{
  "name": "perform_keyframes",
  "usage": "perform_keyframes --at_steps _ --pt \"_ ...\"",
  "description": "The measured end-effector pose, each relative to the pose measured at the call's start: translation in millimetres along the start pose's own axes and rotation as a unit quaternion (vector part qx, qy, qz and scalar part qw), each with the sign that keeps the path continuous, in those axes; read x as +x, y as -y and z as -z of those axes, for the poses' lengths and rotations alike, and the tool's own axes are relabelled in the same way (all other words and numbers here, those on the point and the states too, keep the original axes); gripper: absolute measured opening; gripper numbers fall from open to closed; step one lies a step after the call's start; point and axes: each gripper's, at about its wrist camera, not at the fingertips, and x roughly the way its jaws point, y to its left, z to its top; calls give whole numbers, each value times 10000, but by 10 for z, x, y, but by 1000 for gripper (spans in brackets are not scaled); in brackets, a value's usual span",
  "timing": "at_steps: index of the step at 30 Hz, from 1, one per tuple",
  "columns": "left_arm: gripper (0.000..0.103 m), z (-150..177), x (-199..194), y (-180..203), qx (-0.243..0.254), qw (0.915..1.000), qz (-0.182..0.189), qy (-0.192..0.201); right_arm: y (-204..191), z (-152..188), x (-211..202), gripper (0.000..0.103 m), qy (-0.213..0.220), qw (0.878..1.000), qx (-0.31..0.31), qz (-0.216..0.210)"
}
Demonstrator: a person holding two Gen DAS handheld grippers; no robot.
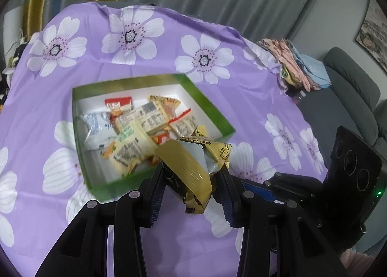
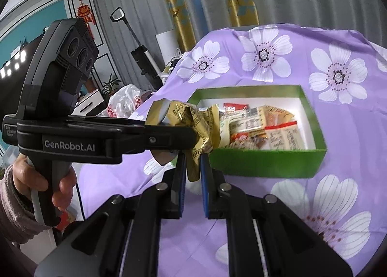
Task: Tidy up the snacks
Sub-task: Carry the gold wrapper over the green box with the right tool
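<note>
Both of your grippers are clamped on the same crumpled gold snack bag (image 1: 191, 170): your left gripper (image 1: 191, 175) pinches its bulky middle between its blue-padded fingers, and your right gripper (image 2: 193, 168) is closed tight on a lower corner of the bag (image 2: 193, 131). You hold the bag in the air, clear of the purple flowered tablecloth (image 1: 72, 59), at the near edge of the green box (image 1: 208, 107). From your right wrist view, the bag hangs just left of the box (image 2: 266, 160), and your left hand (image 2: 43, 180) grips the left gripper's handle. Inside the box, on its white floor, lie several packets: a white pouch (image 1: 96, 129) at the left, a red-topped packet (image 1: 118, 103) toward the back, and beige wrappers (image 1: 150, 117) overlapping in the middle. A pile of folded cloths (image 1: 297, 64) sits at the tablecloth's far right edge.
</note>
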Motion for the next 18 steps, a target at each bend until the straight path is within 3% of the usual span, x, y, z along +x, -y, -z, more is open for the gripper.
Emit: perform_keyframes --at_steps 18 --pt "42 -615 542 -246 -140 9998 109 -96 539 -426 474 12 -31 9997 139 173"
